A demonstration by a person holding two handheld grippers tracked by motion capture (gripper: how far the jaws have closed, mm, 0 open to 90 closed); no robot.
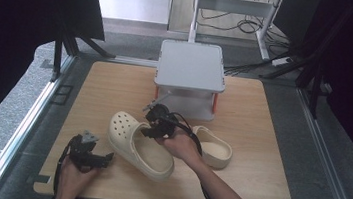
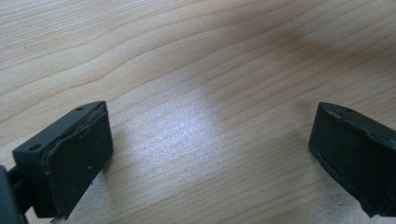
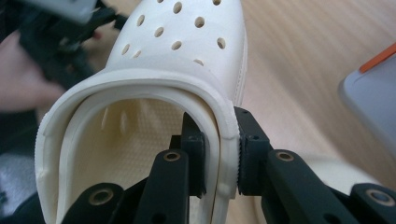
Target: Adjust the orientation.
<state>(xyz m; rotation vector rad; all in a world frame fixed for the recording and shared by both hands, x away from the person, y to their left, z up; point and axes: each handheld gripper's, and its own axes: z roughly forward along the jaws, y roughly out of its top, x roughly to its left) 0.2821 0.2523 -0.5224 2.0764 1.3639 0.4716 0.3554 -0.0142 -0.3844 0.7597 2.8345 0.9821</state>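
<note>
Two cream clogs lie on the wooden table (image 1: 263, 119). The larger-looking one (image 1: 136, 145) points its holed toe to the far left, and my right gripper (image 1: 150, 128) is shut on its collar rim. In the right gripper view the jaws pinch the clog's (image 3: 187, 56) side wall, one pad inside and one outside, and the right gripper (image 3: 222, 156) holds it firmly. The second clog (image 1: 215, 148) lies to the right, partly behind the right hand. My left gripper (image 1: 106, 158) rests near the front left, open over bare wood (image 2: 201, 70), with nothing between its fingers (image 2: 74, 154).
A grey raised stand (image 1: 191, 66) with orange legs sits at the back middle of the table, close behind the clogs. Its corner (image 3: 373, 93) shows at the right of the right gripper view. Metal rails border the table's sides.
</note>
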